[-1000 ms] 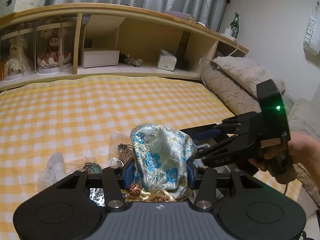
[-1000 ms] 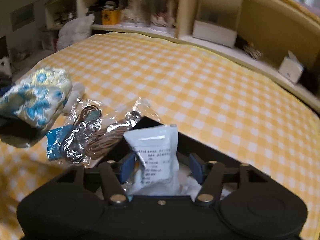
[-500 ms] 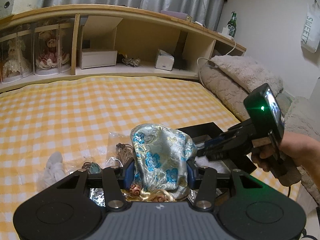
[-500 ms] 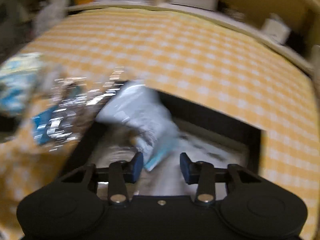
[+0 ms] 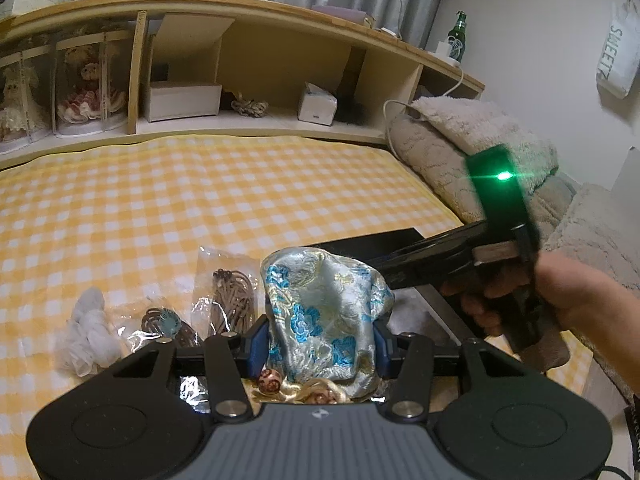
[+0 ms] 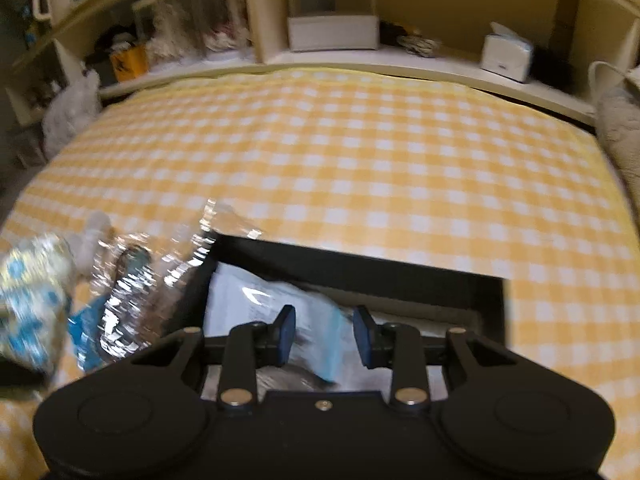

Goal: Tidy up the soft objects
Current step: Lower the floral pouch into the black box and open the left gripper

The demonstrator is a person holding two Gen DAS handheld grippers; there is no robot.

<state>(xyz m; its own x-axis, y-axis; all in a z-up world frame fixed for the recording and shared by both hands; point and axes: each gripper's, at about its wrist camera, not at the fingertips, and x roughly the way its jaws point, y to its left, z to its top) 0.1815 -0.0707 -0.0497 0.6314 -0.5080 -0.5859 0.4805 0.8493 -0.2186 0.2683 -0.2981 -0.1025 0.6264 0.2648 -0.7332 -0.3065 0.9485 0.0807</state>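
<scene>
My left gripper [image 5: 320,344] is shut on a silver brocade pouch with blue flowers [image 5: 326,316], held above the yellow checked bed; the pouch shows blurred in the right wrist view [image 6: 30,300]. My right gripper [image 6: 324,336] is open and empty above a black box [image 6: 360,272]. A white and blue packet [image 6: 272,312] lies loose in the box just beyond the fingers. The right gripper's body [image 5: 460,256] shows in the left wrist view, over the box.
Clear bags of brown cord [image 5: 232,300], a bagged trinket [image 5: 166,320] and a white fluffy piece [image 5: 90,332] lie left of the box. A wooden shelf [image 5: 240,120] runs along the bed's far side. Grey pillows [image 5: 472,148] lie at the right.
My right gripper opened and let go of the white packet, which dropped into the black box, then swung right and lifted. My left gripper kept still with the pouch.
</scene>
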